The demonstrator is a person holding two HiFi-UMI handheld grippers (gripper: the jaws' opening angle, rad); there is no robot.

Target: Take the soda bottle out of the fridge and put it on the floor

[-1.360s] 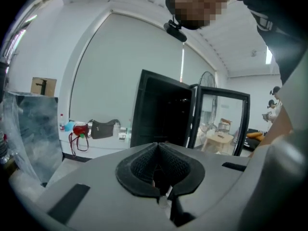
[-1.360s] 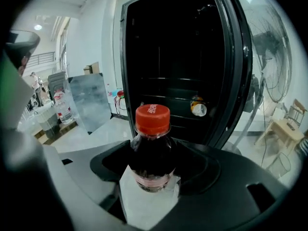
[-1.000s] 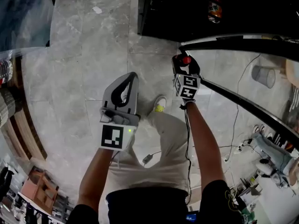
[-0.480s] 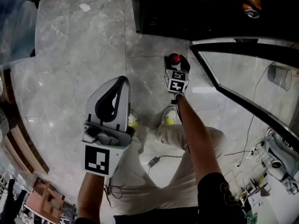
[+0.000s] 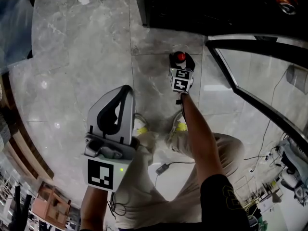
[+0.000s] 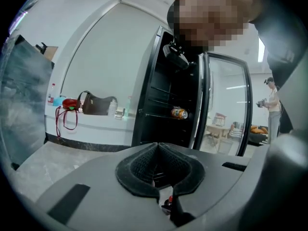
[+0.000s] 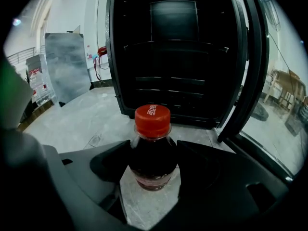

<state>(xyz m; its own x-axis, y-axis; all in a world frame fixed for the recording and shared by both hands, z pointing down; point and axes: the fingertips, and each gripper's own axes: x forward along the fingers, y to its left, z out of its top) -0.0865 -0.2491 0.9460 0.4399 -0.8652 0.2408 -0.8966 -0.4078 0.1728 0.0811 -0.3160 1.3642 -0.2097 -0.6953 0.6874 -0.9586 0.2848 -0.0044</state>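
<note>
The soda bottle [image 7: 153,153] has a red cap and dark drink, and it stands upright between the jaws of my right gripper [image 7: 154,165]. The pads press on both its sides. In the head view the right gripper [image 5: 181,67] is held low over the grey marble floor [image 5: 82,66], in front of the open black fridge [image 5: 202,8], with the bottle's [image 5: 179,57] cap showing past it. I cannot tell whether the bottle's base touches the floor. My left gripper [image 5: 126,89] hangs nearer to me, shut and empty; its pads meet in the left gripper [image 6: 156,148] view.
The fridge's glass door [image 5: 260,90] stands swung open at the right. An orange can [image 6: 179,113] lies on a fridge shelf. The person's shoes [image 5: 140,125] stand just behind the right gripper. A cable [image 5: 163,168] trails by the legs. A counter with a bag [image 6: 98,105] is far left.
My right gripper has moved down and away from the fridge with the bottle in it, towards the floor. The person has bent lower. The left gripper has hardly moved.
</note>
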